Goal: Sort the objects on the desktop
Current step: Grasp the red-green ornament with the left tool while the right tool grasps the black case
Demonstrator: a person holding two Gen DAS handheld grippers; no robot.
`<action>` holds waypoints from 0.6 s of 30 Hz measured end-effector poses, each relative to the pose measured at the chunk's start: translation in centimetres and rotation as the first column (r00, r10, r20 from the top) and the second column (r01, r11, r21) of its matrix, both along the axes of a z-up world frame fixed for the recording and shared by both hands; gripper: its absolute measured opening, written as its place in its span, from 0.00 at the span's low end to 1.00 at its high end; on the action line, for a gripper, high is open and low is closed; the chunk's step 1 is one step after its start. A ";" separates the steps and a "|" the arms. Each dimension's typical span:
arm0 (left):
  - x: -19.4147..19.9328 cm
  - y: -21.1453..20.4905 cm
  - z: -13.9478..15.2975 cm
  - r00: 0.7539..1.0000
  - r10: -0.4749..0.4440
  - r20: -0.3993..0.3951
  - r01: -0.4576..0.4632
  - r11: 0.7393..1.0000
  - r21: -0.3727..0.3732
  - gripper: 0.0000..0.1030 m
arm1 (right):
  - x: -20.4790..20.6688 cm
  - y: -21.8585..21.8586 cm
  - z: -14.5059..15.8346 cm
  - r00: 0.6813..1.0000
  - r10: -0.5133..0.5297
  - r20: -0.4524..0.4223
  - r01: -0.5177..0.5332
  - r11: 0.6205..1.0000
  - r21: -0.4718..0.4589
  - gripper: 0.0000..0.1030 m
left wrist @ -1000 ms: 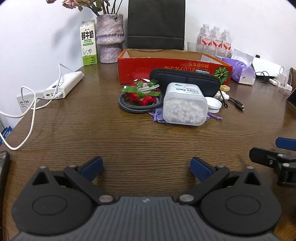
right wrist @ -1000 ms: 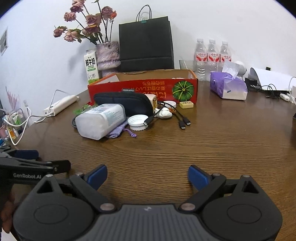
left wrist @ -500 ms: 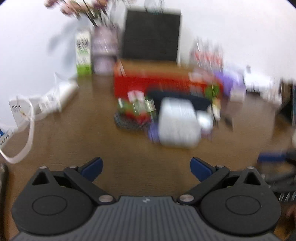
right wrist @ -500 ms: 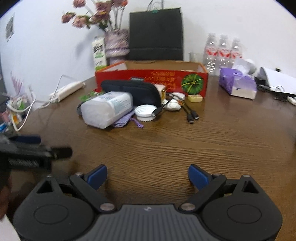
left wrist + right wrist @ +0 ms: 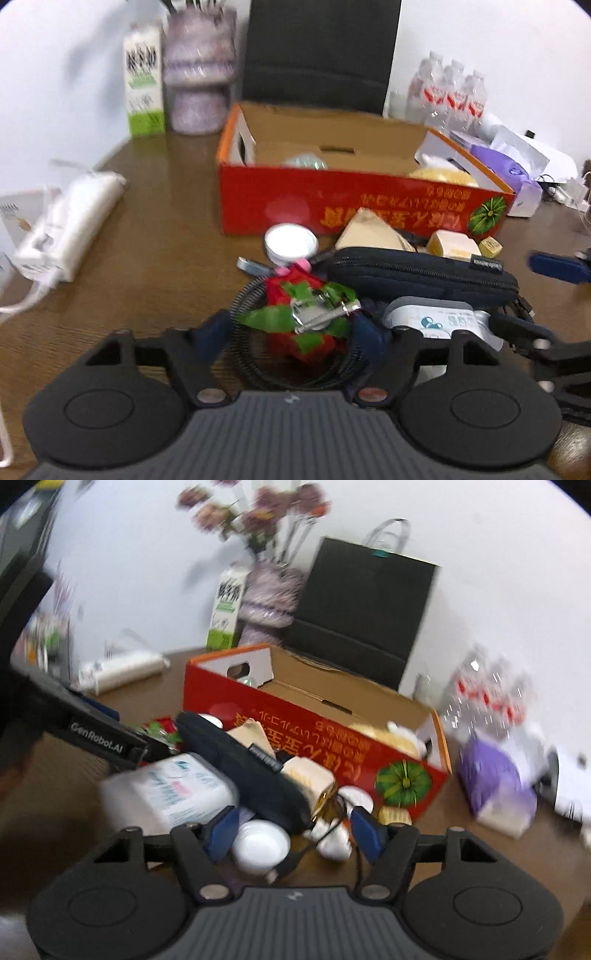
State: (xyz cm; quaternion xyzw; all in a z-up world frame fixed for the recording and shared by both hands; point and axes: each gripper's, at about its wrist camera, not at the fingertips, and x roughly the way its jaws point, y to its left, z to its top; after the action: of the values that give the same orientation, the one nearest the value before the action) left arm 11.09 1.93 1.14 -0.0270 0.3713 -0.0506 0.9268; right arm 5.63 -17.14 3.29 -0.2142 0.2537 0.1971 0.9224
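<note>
One pile of desktop objects: heaped on the brown worktop [image 5: 155, 236] just in front of the red cardboard box [image 5: 332, 206].
Coiled black cable [image 5: 258, 354]: one, at the near edge of the pile, with one red and green artificial flower [image 5: 295, 295] and one metal clip [image 5: 321, 312] lying on it.
Dark zip pouch [image 5: 417, 275]: one, lying lengthways between the flower and the box.
Clear plastic jar [image 5: 166, 794]: one, on its side, touching the near side of the pouch.
White round lids: two, one [image 5: 291, 240] against the box front, one [image 5: 260, 843] on the worktop beside the jar.
Small white earphone case [image 5: 334, 840]: one, with dark cables across it.
Left gripper [image 5: 291, 334]: jaws apart and closing, astride the cable coil and flower, pads not pressing on them.
Right gripper [image 5: 295, 830]: jaws apart and closing, with the lid, cables and earphone case between them, nothing clamped.
Box contents: a few pale items, too blurred to name.
Behind the box: one milk carton [image 5: 144, 85], one purple vase [image 5: 199, 70], one black paper bag [image 5: 321, 51], three water bottles [image 5: 447, 96].
Right of the box: one purple tissue pack [image 5: 495, 786].
Left of the box: one white power strip [image 5: 70, 225].
</note>
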 end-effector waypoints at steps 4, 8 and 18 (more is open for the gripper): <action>-0.6 0.1 0.1 0.999 0.031 0.033 -0.033 0.998 0.056 0.43 | 1.7 1.6 -0.6 0.993 0.120 0.001 -0.120 0.990 -0.069 0.51; -2.4 1.3 1.4 0.998 0.033 0.058 -0.031 0.999 -0.033 0.39 | 1.0 2.3 -0.3 0.990 0.141 0.020 -0.139 0.988 -0.064 0.28; -9.4 1.9 6.6 0.976 0.043 0.212 -0.017 0.993 -0.119 0.37 | -5.2 -0.8 4.1 0.988 -0.070 0.141 0.035 0.971 0.238 0.16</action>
State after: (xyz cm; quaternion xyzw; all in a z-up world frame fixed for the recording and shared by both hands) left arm 1.69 3.80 7.79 -0.0810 0.2654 -0.0608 0.9588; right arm 0.42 -17.99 7.41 -0.1111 0.1652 0.1846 0.9624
